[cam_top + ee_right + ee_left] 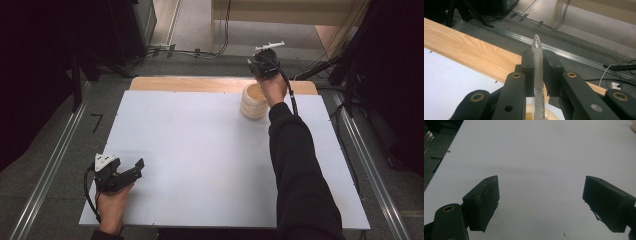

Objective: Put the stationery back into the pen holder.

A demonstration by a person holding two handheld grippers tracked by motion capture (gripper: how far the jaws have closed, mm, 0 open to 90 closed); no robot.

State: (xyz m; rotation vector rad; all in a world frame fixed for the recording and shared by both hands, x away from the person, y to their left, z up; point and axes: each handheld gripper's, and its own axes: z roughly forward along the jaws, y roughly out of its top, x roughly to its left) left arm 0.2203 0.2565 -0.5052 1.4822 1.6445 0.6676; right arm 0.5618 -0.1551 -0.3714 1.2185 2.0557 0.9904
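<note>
Cream ribbed jar [254, 102] stands open near my table's [200, 150] far edge, contents unclear. My right gripper [538, 65] clamps a clear syringe [538, 60] above it; my left gripper [541, 202] rests wide apart, holding nothing.

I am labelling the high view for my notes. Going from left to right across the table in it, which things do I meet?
Left black tool, open, over the white table sheet → cream ribbed round pot → right black tool, shut on a clear plastic syringe.
</note>
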